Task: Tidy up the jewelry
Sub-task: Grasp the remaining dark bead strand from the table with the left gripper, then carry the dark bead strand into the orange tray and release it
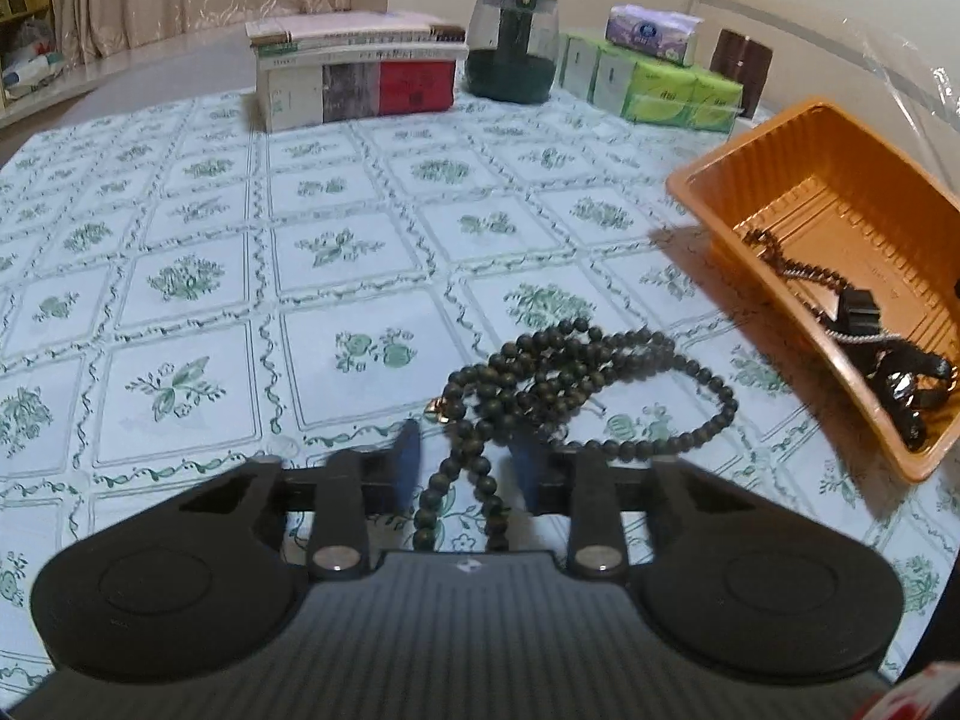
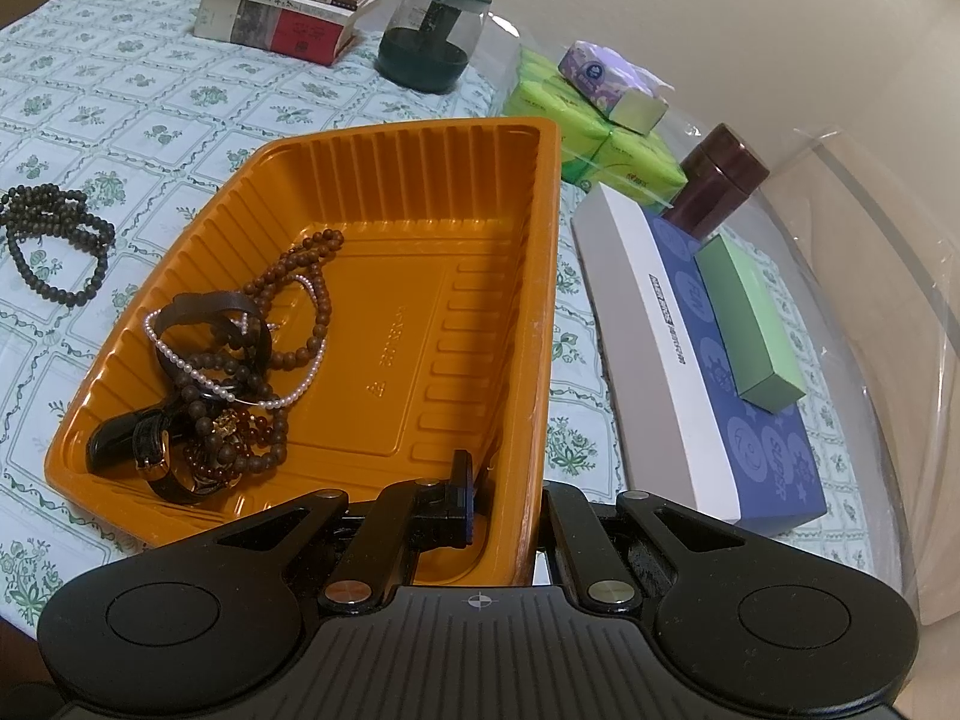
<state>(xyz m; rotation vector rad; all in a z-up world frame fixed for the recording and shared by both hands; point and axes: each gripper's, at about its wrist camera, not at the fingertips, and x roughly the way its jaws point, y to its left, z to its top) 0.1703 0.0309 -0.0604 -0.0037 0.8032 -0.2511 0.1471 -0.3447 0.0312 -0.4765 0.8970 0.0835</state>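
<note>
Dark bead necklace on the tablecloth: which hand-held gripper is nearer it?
Left. The left hand-held gripper straddles the dark bead necklace; the right hand-held gripper grips the orange tray wall.

Left gripper (image 1: 462, 462) low, jaws parted around beads; right gripper (image 2: 507, 501), jaws clamped across a tray wall

Not much can be read here. The flat blue and white box (image 2: 708, 360) on the right has round pictures on its blue top, and one of them says "SUPER". A black strip of letters runs along its white edge, but it is too small to read. The orange plastic tray (image 2: 384, 360) has small raised marks pressed into its floor, too faint to make out. The red and grey book (image 2: 282, 30) at the back has writing on its side, also too small.
</note>
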